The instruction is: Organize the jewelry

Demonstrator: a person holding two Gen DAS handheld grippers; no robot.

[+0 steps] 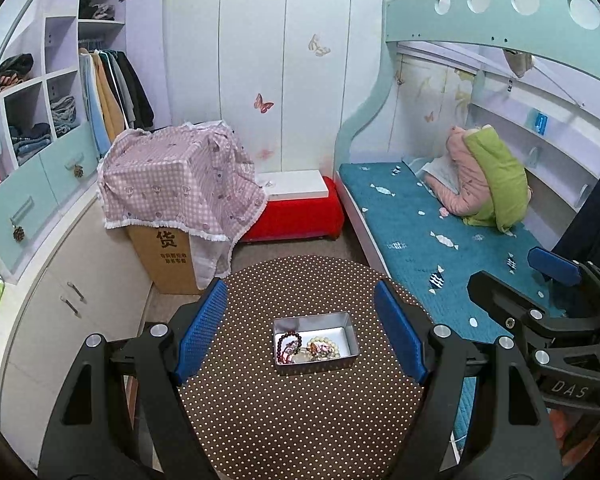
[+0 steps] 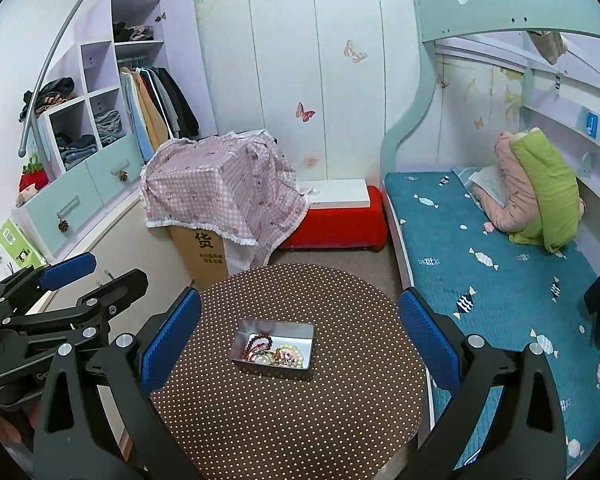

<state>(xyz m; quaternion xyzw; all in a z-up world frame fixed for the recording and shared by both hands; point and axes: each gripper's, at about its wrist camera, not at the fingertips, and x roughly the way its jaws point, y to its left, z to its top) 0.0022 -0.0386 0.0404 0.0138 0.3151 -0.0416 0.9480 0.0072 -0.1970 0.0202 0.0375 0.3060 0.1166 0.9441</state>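
Left gripper (image 1: 300, 336) spread wide, empty; jewelry tin (image 1: 315, 344) ahead between fingers.

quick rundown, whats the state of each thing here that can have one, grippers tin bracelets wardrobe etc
left gripper: open, empty, above the table
right gripper: open, empty, above the table
metal tin: lidless, upright on the round table
bracelets: heaped inside the tin
wardrobe: open, clothes hanging
drawers: shut
cardboard box: draped with checked cloth

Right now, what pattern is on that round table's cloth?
Brown with small pale polka dots, clearest in the left wrist view.
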